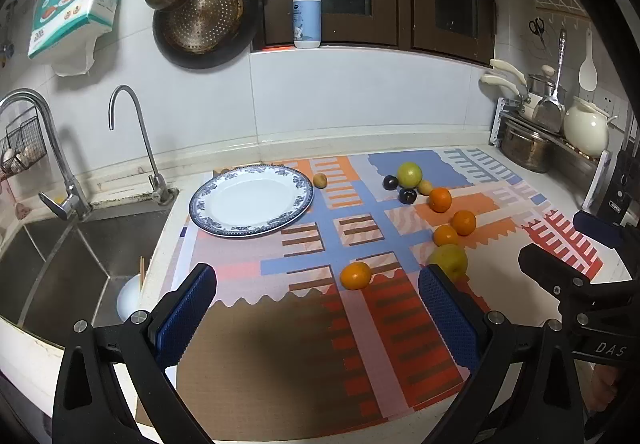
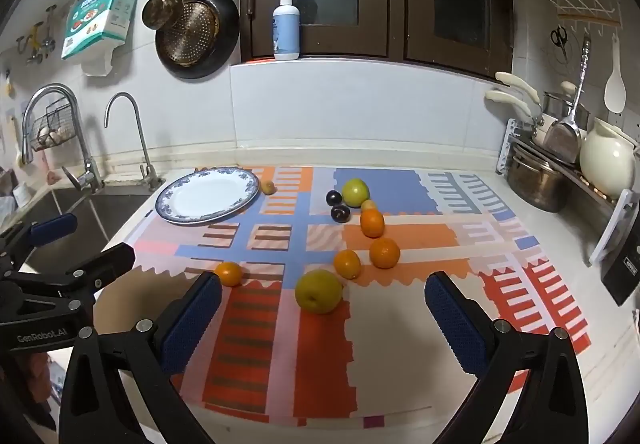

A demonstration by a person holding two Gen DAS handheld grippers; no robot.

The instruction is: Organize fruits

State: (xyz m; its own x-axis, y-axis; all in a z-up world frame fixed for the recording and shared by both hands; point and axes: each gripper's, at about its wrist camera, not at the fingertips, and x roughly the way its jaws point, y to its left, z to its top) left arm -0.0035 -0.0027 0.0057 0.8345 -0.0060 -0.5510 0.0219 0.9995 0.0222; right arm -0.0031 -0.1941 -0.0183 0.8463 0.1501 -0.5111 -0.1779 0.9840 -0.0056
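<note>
Left wrist view: we see our left gripper [image 1: 316, 292] over the near edge of the patterned mat [image 1: 312, 236] on the bench, jaws spread wide, holding nothing.
Right wrist view: our right gripper [image 2: 322, 300] hangs low over the mat, jaws wide apart and empty; the yellow-green pear [image 2: 319, 291] sits on the mat between the two fingers' lines, untouched.
Plate: we find the blue-rimmed plate [image 1: 204, 206] at the mat's far left corner, near the sink [image 1: 60, 256], with no fruit on it.
Fruit: four oranges [image 2: 385, 253] lie scattered mid-mat; one orange [image 1: 355, 275] sits apart, nearer us. Two dark plums [image 2: 340, 213] and a green apple [image 2: 355, 192] cluster farther back.
Small fruit: one brownish piece [image 1: 319, 180] sits just beside the plate's right rim.
</note>
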